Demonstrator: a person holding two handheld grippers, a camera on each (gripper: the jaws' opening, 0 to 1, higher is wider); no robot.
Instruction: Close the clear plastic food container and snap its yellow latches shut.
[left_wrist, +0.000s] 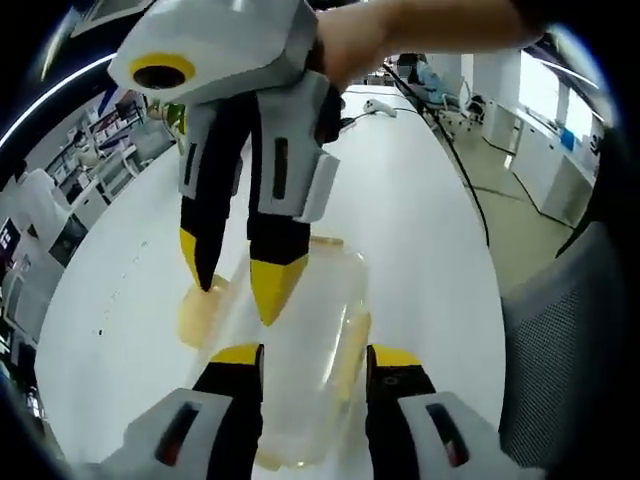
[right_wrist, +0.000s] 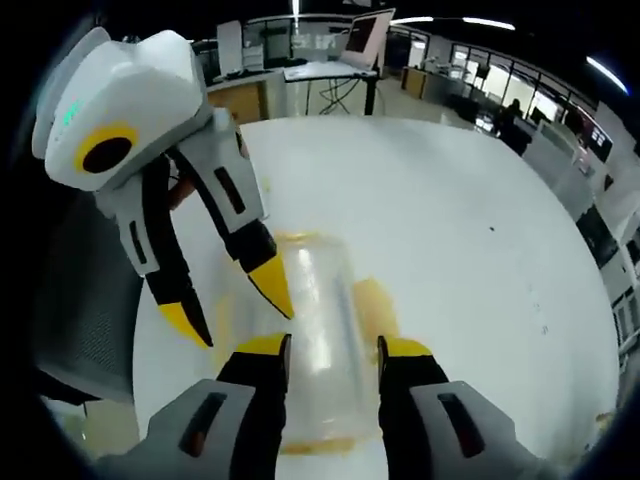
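White round table (left_wrist: 420, 210) bears the clear plastic food container (left_wrist: 300, 340) between the parted jaws of the left gripper (left_wrist: 315, 362) and right gripper (right_wrist: 331, 347); judged light, slippery, thin-walled, best pressed at its yellow latches (left_wrist: 200, 312).

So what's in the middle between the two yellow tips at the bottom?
In the left gripper view, the clear plastic container sits between the left tool's tips. The right gripper view shows the same for the right tool.

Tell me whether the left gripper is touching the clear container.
Cannot tell. In the left gripper view, the left gripper straddles the clear container, jaws open, but no contact or gap at the tips shows plainly.
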